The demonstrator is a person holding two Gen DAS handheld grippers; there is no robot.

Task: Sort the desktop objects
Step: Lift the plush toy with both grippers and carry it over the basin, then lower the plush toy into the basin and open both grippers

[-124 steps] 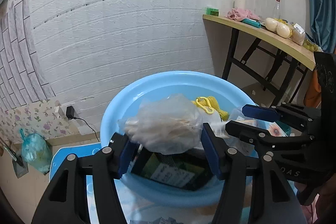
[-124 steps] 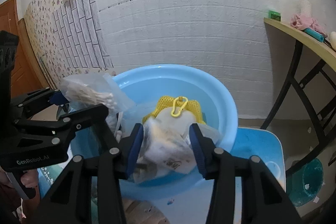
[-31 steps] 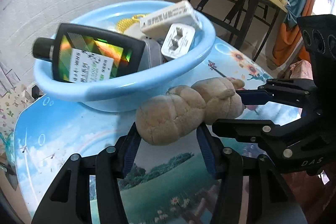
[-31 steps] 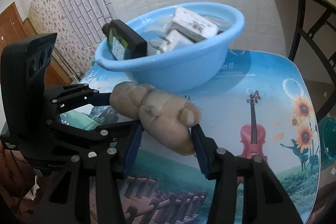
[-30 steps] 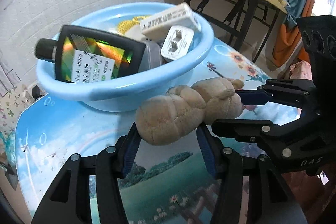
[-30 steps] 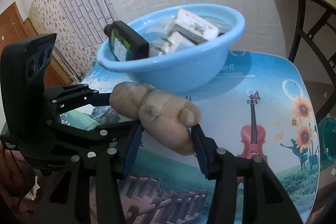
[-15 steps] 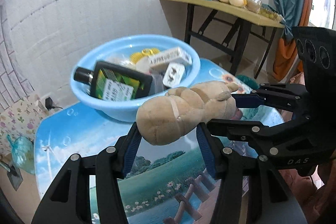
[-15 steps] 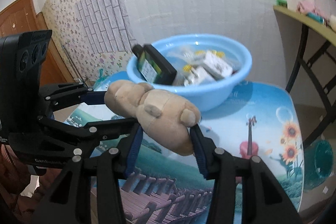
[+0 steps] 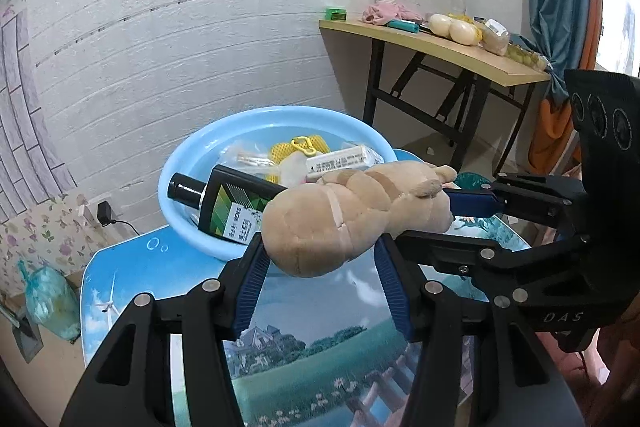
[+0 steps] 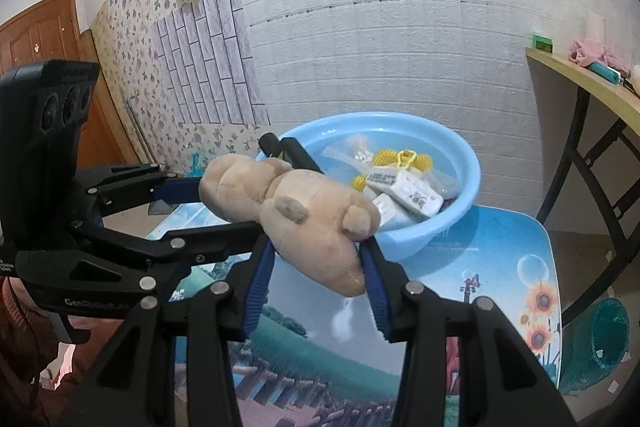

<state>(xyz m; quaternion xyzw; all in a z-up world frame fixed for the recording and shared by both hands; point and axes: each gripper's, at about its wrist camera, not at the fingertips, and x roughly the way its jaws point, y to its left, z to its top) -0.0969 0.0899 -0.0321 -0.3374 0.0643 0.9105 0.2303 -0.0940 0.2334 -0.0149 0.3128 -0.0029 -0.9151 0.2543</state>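
Both the left gripper [image 9: 320, 279] and right gripper [image 10: 318, 281] clamp the plush toy [image 9: 352, 215] above the counter [image 9: 312, 319], just before the blue basin [image 9: 192, 163]; uneven release could drop it outside.

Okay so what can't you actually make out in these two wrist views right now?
- Black bottle: lower end hidden behind the plush toy in the left wrist view; label print too small.
- White box: print too small in the right wrist view.
- Basin bottom: covered by its contents in both views.
- Left claw and right claw: pad contact behind the toy is hidden.
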